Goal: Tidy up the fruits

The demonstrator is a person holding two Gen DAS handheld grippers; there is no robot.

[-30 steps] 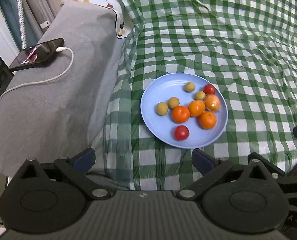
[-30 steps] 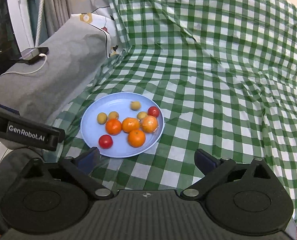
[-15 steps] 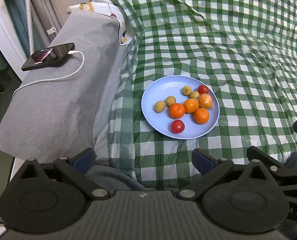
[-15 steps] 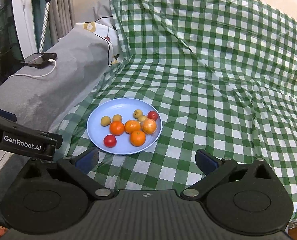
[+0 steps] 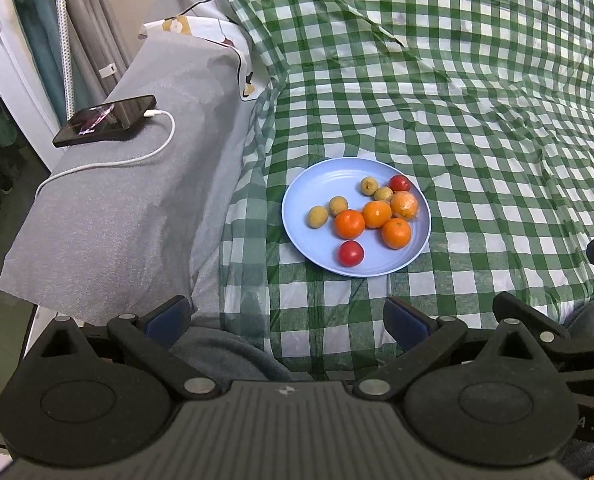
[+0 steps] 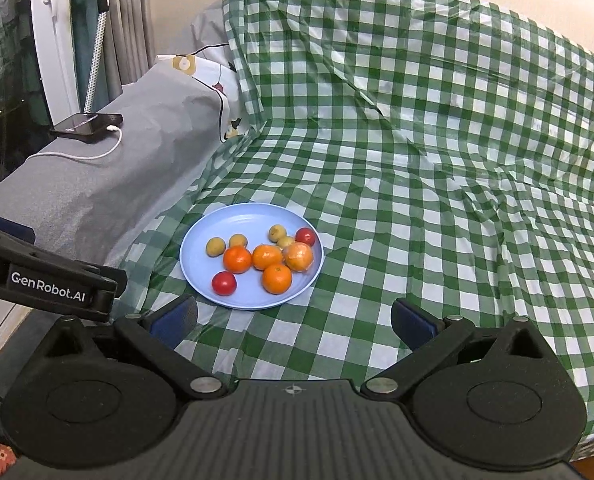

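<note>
Jaws of both grippers stand wide open and hold nothing: the left gripper [image 5: 285,320] and the right gripper [image 6: 295,322] hang apart from the blue plate [image 5: 297,204] on the checked cloth [image 5: 477,120]. On the plate, from left: small yellow-green fruits [image 5: 317,216], oranges [image 5: 349,224] touching each other, red tomatoes [image 5: 351,253]. Tomatoes are probably soft and smooth; hold each across its widest middle, gently.

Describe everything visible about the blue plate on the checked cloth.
The round light-blue plate, matte and plastic-looking with a shallow raised rim, lies flat on the green-and-white checked cloth near the grey-covered armrest. It carries four orange fruits, two red ones and four small yellow-green ones, clustered toward its right side. Nothing else touches it.
</note>
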